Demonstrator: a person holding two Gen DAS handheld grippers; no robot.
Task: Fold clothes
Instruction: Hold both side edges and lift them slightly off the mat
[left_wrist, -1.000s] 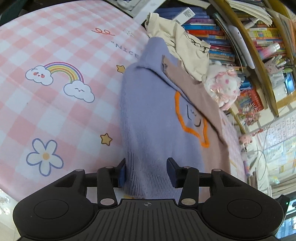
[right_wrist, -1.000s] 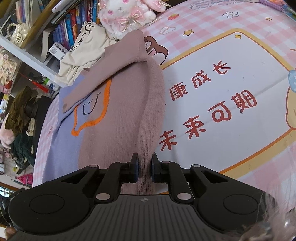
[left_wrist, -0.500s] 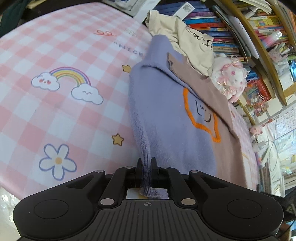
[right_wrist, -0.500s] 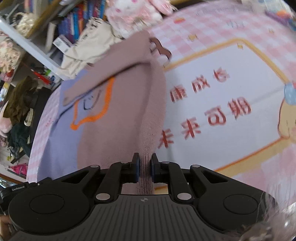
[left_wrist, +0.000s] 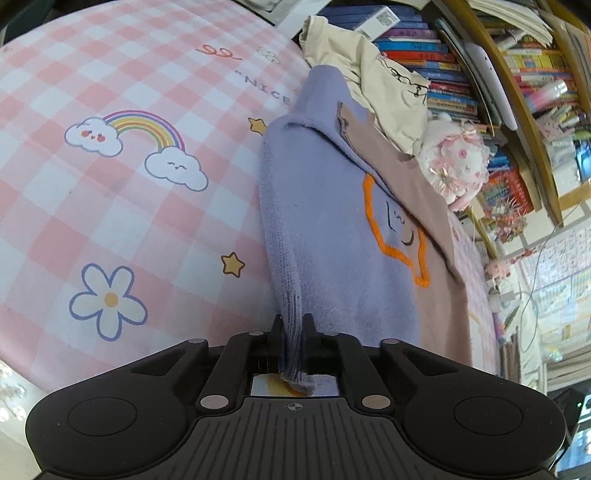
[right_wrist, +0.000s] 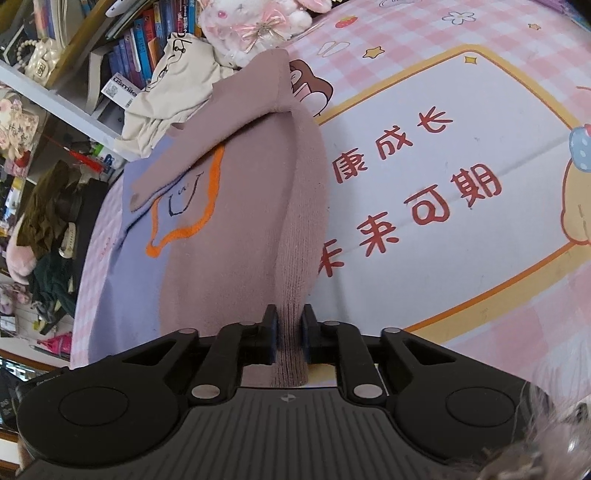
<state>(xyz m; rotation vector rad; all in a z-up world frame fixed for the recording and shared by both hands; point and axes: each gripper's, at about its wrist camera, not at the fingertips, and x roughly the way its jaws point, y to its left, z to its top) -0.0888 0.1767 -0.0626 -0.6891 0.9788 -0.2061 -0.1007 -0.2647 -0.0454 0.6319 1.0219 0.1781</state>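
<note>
Knitted in lilac and mauve, the sweater (left_wrist: 332, 229) is lying on the pink checked sheet (left_wrist: 110, 206), stretching away toward twelve o'clock from both grippers. The left gripper (left_wrist: 292, 334) is pinching its lilac hem corner. The right gripper (right_wrist: 289, 328) is clamping the mauve hem corner (right_wrist: 291, 343).

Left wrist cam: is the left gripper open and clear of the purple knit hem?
No, the left gripper is shut on the purple-and-mauve knit sweater's ribbed purple hem.
</note>
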